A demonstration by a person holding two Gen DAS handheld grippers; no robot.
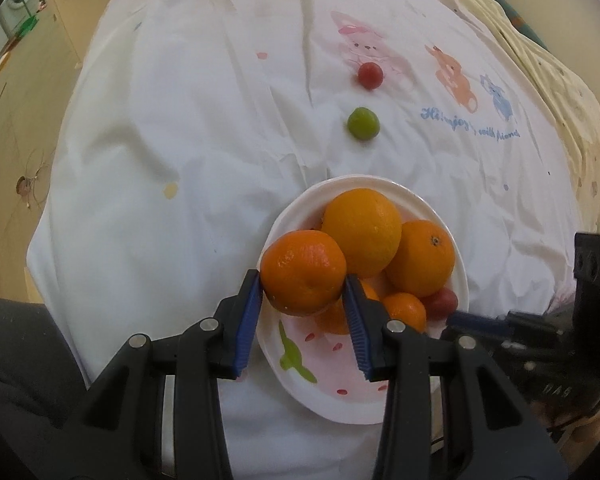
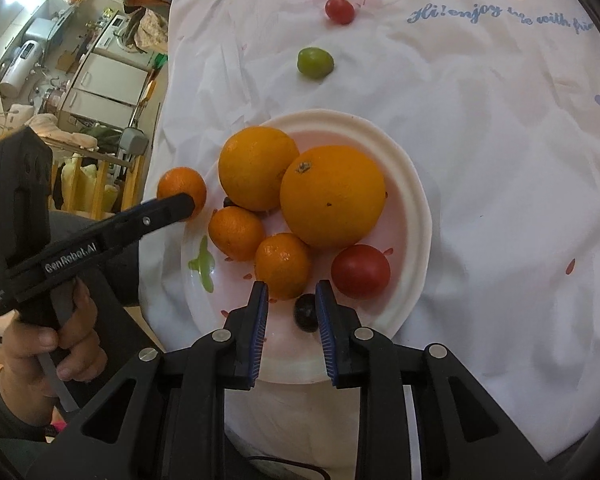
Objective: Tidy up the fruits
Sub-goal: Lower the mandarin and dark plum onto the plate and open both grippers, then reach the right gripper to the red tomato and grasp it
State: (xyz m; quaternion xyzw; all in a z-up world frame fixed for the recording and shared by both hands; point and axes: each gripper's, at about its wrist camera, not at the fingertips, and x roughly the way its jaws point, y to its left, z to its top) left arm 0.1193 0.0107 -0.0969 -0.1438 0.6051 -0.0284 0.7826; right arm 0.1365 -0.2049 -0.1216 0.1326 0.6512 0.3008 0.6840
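A white plate [image 2: 414, 200] on the white cloth carries two big oranges [image 2: 332, 196], two small mandarins [image 2: 282, 264], a red tomato [image 2: 360, 270] and a dark grape [image 2: 305, 312]. My left gripper [image 1: 303, 280] is shut on another mandarin [image 1: 303, 266] over the plate's [image 1: 380, 182] left rim. My right gripper [image 2: 291, 290] stands open low over the plate's near side; the grape lies between its fingers, against the right pad and apart from the left one. Beyond the plate, a green fruit [image 2: 315, 63] and a small red tomato [image 2: 339, 10] rest on the cloth.
The cloth [image 1: 180, 140] with cartoon prints covers the table; its edge drops off at the left. A person's hand [image 2: 48, 332] grips the left tool's handle. Cabinets and household clutter [image 2: 100, 80] fill the room at far left.
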